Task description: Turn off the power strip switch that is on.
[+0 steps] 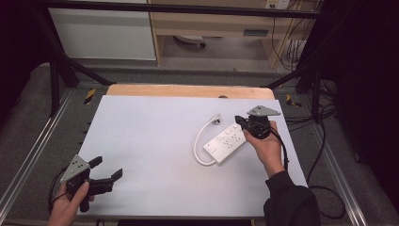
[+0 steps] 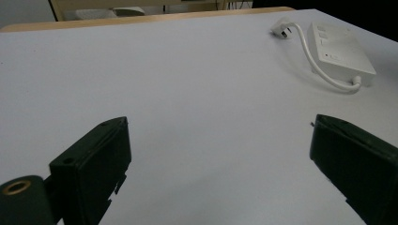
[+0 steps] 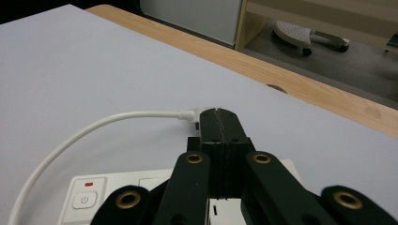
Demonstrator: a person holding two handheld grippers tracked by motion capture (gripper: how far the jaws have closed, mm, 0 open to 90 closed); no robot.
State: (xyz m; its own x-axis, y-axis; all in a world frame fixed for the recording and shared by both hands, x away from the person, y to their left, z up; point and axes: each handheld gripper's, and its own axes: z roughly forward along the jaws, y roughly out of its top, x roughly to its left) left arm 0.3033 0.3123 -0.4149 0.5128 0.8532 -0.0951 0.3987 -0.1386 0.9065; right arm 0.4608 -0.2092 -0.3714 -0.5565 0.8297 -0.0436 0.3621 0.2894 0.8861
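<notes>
From the high view, your right gripper [image 1: 241, 121] hangs over the far end of the white power strip [image 1: 226, 142], its jaws pressed together with nothing between them. The strip lies flat and slantwise on the white table [image 1: 150, 141], right of centre. Its white cable [image 1: 201, 141] loops out from the near end, curves round the left side and ends in the plug [image 1: 216, 118], which lies on the table just beyond the strip. Your left gripper [image 1: 107, 169] sits low at the near left corner of the table, jaws spread wide, well apart from the strip.

In the left gripper view, your left gripper [image 2: 218, 154] is released: the two black jaws stand far apart with bare table [image 2: 187, 93] between them. The power strip [image 2: 340, 51] lies far off at the upper right, with the cable [image 2: 319, 65] curling beside it up to the plug [image 2: 283, 27].

In the right gripper view, your right gripper [image 3: 219, 116] is clenched, pad against pad, holding nothing. Its tips sit above the power strip [image 3: 117, 190], whose switch with a red mark faces up at the lower left. The cable [image 3: 89, 129] arcs round to the plug [image 3: 190, 116], which lies just beside and partly behind the closed tips; whether they touch it, you cannot tell. No sockets have anything plugged in where they can be seen.
</notes>
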